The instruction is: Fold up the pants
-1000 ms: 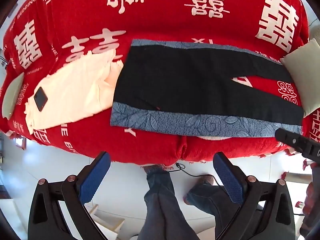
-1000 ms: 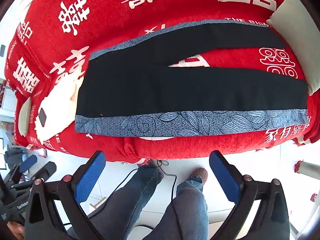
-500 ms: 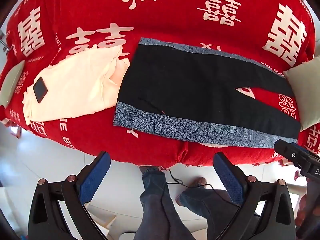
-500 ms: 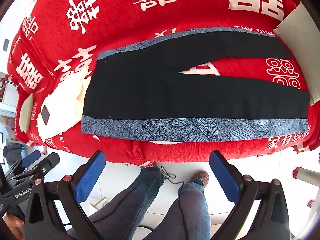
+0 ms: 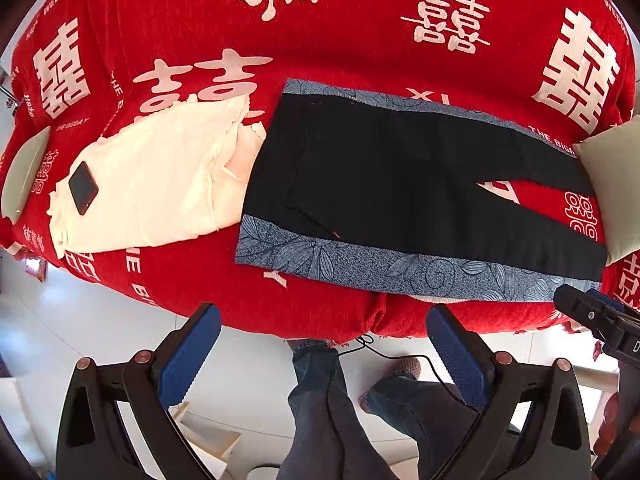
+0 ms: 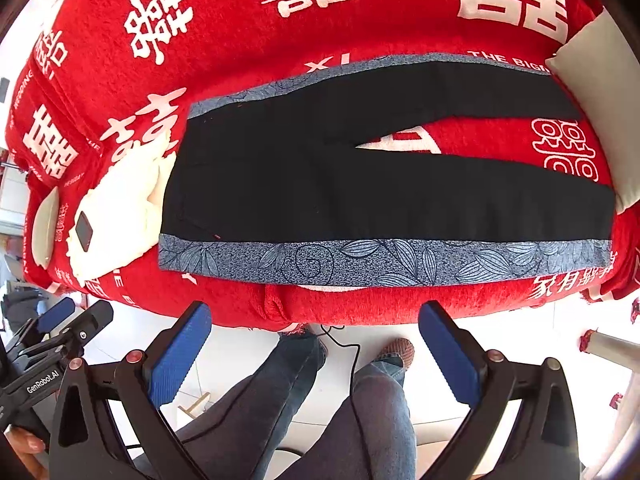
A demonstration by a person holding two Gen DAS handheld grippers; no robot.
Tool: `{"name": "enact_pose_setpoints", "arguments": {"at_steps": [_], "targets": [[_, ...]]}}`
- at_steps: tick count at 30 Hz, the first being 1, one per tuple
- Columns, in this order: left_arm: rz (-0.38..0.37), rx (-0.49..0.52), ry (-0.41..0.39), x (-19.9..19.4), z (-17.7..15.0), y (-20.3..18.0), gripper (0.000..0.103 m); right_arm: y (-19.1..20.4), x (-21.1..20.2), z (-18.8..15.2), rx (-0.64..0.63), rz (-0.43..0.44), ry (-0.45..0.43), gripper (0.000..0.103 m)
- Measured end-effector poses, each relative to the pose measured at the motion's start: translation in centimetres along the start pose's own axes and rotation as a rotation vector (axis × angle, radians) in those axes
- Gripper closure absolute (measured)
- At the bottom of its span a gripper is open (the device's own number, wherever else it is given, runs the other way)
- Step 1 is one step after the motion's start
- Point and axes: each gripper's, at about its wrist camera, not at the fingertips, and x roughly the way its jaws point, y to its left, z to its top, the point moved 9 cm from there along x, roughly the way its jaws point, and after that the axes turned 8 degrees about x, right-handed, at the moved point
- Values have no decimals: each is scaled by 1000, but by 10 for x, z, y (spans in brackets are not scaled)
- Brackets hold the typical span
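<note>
Black pants [image 5: 400, 184] with a blue leaf-print side stripe lie flat on the red bedspread [image 5: 360, 40], waist toward the cream garment [image 5: 160, 184], legs slightly parted toward the pillow [image 5: 612, 184]; both the left gripper [image 5: 322, 360] and the right gripper [image 6: 316, 356] hang off the bed edge, fingers spread wide and empty. Likely risks: a pinch catches the plush bedspread along with the cloth; the parted legs fold unevenly; dragging the waist nudges the phone [image 5: 83, 187] resting on the cream garment.
</note>
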Motion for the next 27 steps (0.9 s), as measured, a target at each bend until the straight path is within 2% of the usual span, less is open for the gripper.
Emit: {"name": "enact_pose_setpoints", "arguments": {"at_steps": [20,27], "targets": [[17,16,-8,1,21,7,0,0,2,7,37,-14,-3,0],[14,4,6,2,17,-8,0,-11,-4,8,30,-10,-12,0]]}}
